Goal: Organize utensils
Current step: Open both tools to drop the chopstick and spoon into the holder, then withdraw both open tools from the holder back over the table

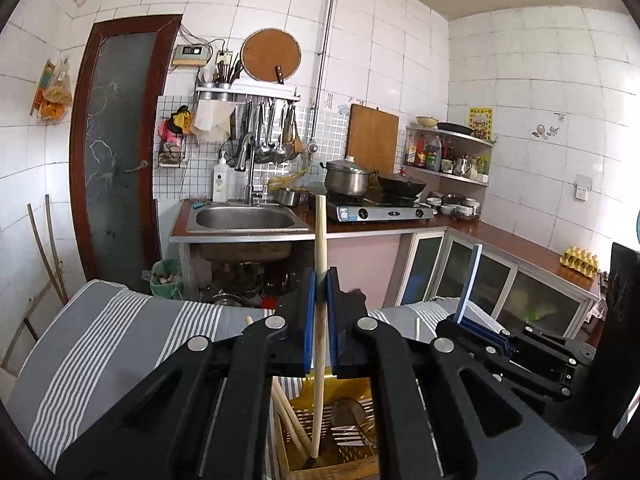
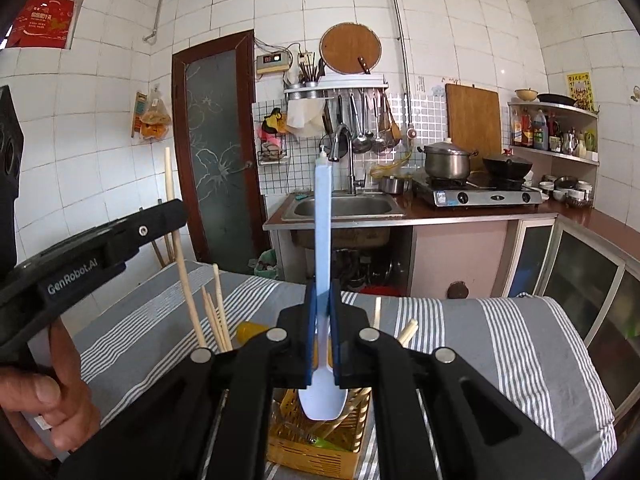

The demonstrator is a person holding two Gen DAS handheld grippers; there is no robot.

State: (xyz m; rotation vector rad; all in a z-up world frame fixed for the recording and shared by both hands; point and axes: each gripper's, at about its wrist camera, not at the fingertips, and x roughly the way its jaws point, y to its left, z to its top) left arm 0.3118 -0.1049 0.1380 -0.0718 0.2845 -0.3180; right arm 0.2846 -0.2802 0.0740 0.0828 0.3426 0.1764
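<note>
Two grippers: left gripper [image 1: 320, 304], right gripper [image 2: 323, 332]. One wooden chopstick [image 1: 320, 280] clamped, centre frame. One blue spatula [image 2: 322, 248], centre. One yellow basket [image 2: 316, 452], bottom centre. One hand [image 2: 44, 404], lower left. One pot [image 2: 446, 160] and one wok [image 2: 507, 166] on one stove [image 2: 480, 197], right of centre. One sink [image 2: 344, 208].

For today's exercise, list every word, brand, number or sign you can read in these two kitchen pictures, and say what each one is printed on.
"GenRobot.AI": white lettering on the side of the left tool, seen from the right wrist view.
Red box high on the wall: white characters, too blurred to read.
Yellow poster: print too small to read.
Wall controller display: digits unreadable.
Stove label: illegible.
</note>
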